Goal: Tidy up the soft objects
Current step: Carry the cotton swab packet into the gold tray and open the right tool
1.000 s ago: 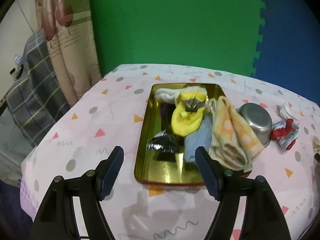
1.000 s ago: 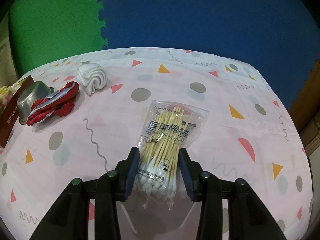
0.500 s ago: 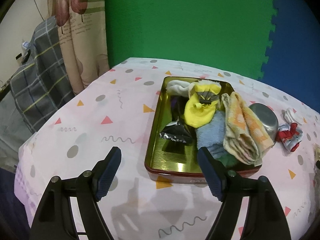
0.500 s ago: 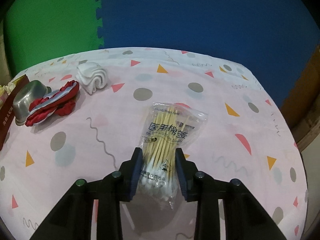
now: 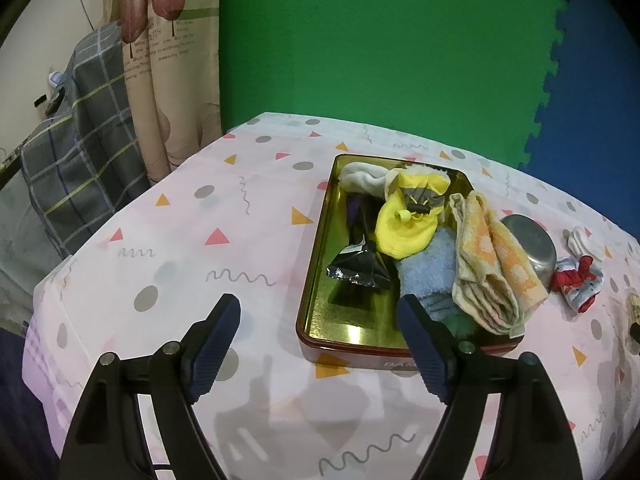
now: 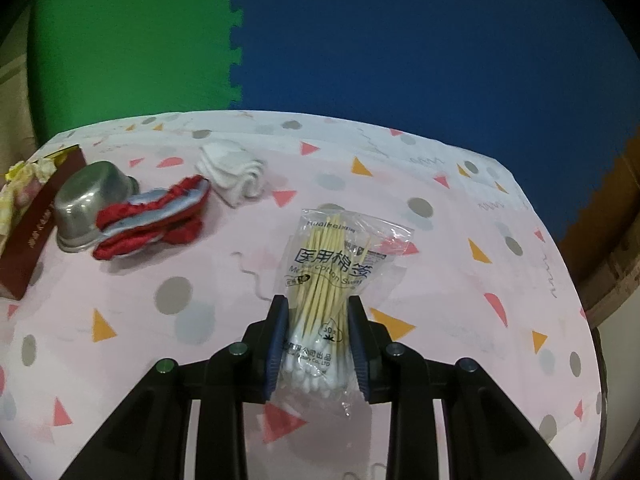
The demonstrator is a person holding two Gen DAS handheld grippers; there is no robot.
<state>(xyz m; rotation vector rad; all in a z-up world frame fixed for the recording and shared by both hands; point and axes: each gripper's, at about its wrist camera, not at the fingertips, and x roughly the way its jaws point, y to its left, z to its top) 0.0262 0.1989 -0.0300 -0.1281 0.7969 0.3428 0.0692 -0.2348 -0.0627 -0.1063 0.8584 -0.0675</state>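
A gold tin (image 5: 320, 264) holds a yellow sock (image 5: 408, 228), a blue cloth (image 5: 428, 268), an orange-and-cream towel (image 5: 492, 256) hanging over its right rim, a white cloth (image 5: 360, 178) and a black wrapper (image 5: 356, 268). My left gripper (image 5: 320, 320) is open and empty, hovering before the tin's near end. My right gripper (image 6: 318, 320) is shut on a clear bag of cotton swabs (image 6: 336, 276), which is lifted off the table. A red-and-grey sock (image 6: 152, 220) and a rolled white sock (image 6: 232, 170) lie on the table to the left.
An upturned steel bowl (image 6: 90, 200) sits between the tin's dark red side (image 6: 28, 240) and the red sock; it also shows in the left wrist view (image 5: 532, 240). Patterned pink tablecloth (image 6: 460, 264) covers the table. A curtain (image 5: 168, 64) and plaid fabric (image 5: 80, 152) lie beyond the left edge.
My right gripper has closed tighter on the swab bag and raised it. My left gripper has drawn back and to the left from the tin, still open.
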